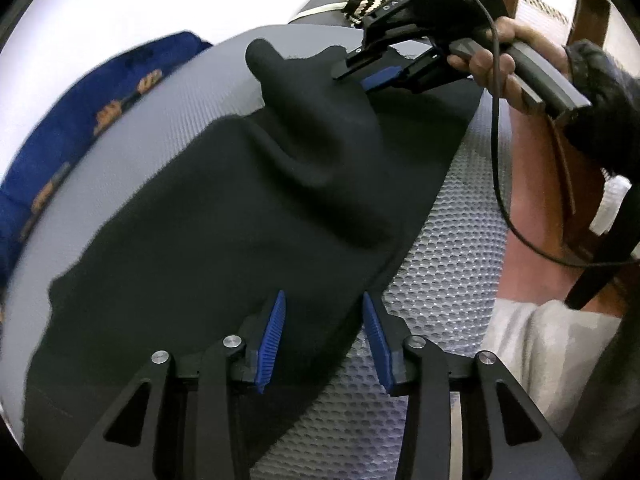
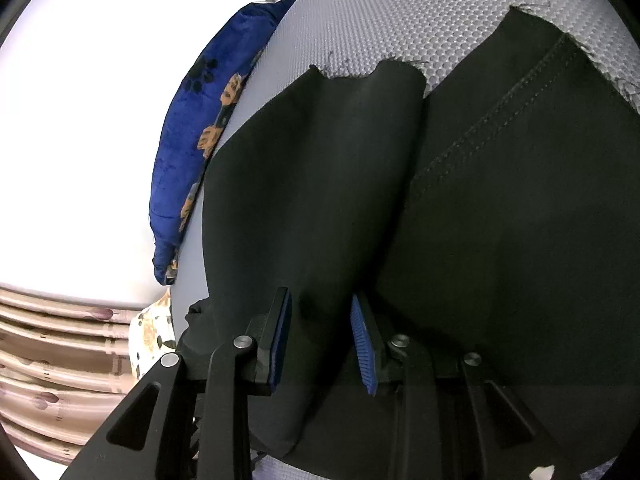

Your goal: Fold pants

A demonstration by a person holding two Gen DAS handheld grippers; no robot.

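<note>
Black pants (image 1: 224, 216) lie spread on a grey mesh pad (image 1: 448, 264). My left gripper (image 1: 324, 340) points down at their near edge. Its blue pads (image 1: 272, 340) stand apart with flat cloth between them, and a strip of mesh shows beside the right pad. At the far end, my right gripper (image 1: 360, 76) is shut on a raised ridge of the pants, held by a hand (image 1: 492, 64). In the right wrist view a thick fold of black cloth (image 2: 320, 240) fills the gap of that gripper (image 2: 320, 340). A frayed hem (image 2: 368, 72) and a stitched seam (image 2: 500, 120) lie beyond it.
A blue blanket with orange prints (image 1: 80, 128) (image 2: 200, 120) lies along the pad's far side. A black cable (image 1: 496, 152) hangs from the right gripper. Pale cloth (image 1: 540, 344) sits at the lower right, and wooden furniture (image 1: 592, 8) stands behind the hand.
</note>
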